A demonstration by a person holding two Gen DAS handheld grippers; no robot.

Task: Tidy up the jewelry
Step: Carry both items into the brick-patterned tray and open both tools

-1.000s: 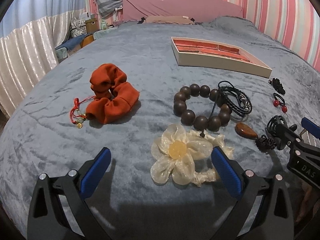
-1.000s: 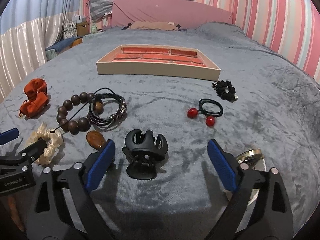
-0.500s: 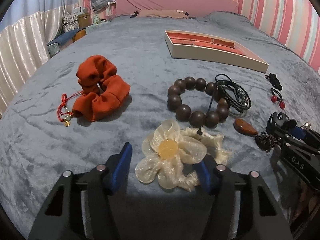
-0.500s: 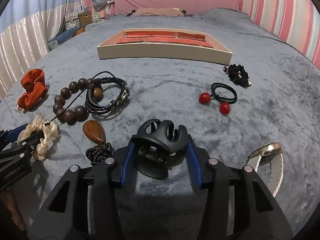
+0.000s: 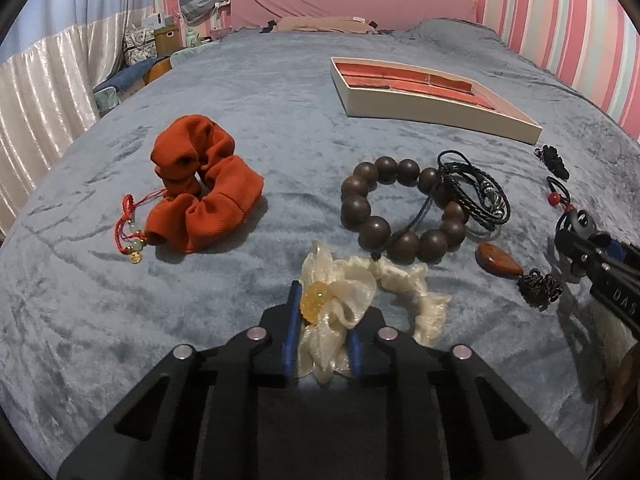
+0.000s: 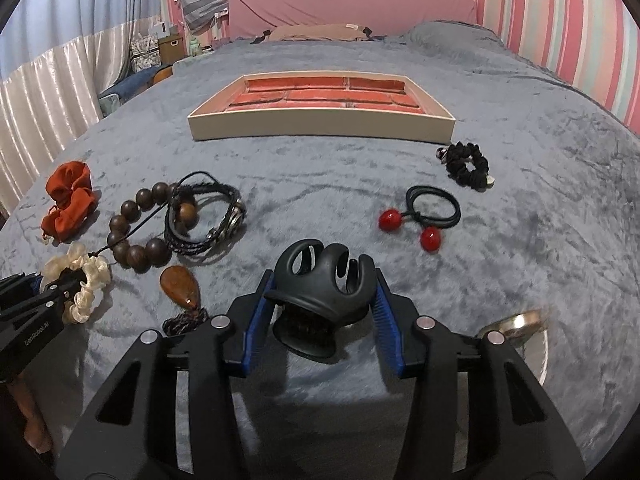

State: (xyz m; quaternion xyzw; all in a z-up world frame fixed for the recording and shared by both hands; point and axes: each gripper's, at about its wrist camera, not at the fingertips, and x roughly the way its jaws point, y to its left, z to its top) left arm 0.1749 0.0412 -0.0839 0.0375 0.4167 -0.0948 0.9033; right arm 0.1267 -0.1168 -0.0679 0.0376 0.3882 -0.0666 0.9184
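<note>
My left gripper [image 5: 323, 332] is shut on the cream flower scrunchie [image 5: 344, 300], squeezing its petals on the grey blanket. My right gripper [image 6: 320, 312] is shut on the black claw hair clip [image 6: 324, 284], held just above the blanket. The cream tray with red compartments [image 6: 320, 122] lies farther back, also in the left wrist view [image 5: 436, 110]. A wooden bead bracelet [image 5: 400, 208], black braided bracelet [image 5: 476, 192], orange scrunchie [image 5: 204, 196] and amber pendant [image 5: 500, 262] lie between.
A red cord charm [image 5: 130, 232] lies by the orange scrunchie. A red-bead hair tie [image 6: 424, 216], a black scrunchie [image 6: 466, 164] and a round metal piece [image 6: 516, 324] lie to the right. Pillows and a striped wall stand behind the bed.
Both grippers went from wide open to shut: the left closed on the flower scrunchie, the right closed on the claw clip and raised it slightly.
</note>
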